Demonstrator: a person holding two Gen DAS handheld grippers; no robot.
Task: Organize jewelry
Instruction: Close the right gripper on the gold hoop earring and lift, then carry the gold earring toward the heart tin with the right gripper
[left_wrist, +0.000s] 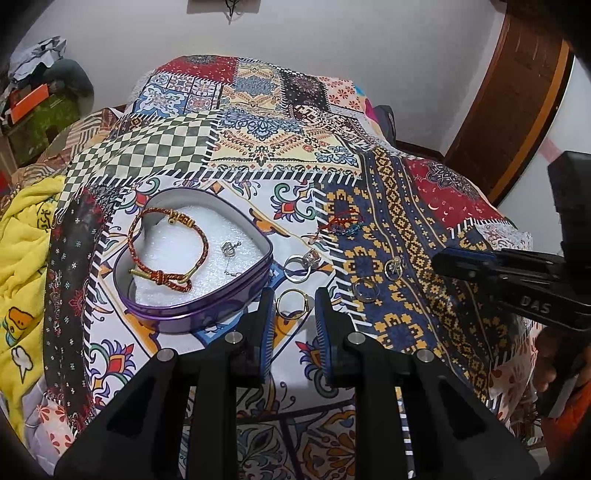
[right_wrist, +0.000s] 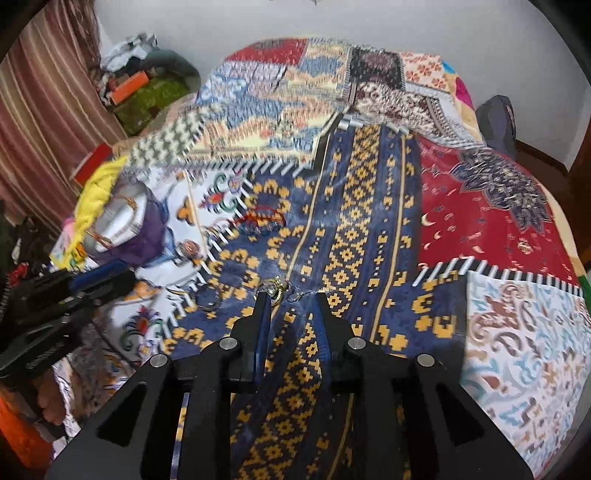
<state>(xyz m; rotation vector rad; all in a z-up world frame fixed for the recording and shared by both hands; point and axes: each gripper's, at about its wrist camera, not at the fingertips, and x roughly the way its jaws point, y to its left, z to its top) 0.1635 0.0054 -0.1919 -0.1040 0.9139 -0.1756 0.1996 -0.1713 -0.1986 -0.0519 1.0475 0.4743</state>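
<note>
Just beside the heart tin's (left_wrist: 192, 314) rim, gold ring (left_wrist: 291, 302) between parted left jaws.

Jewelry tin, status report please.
Both hand-held grippers open, empty. Heart tin holds bracelet; gold ring just ahead of left hand-held gripper. Nothing blocking.

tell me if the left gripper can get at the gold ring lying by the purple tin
Probably yes. The left gripper is open and the gold ring lies on the quilt just ahead of its fingertips, nothing over it. The purple heart tin sits close beside the left finger, so space is tight there.
</note>
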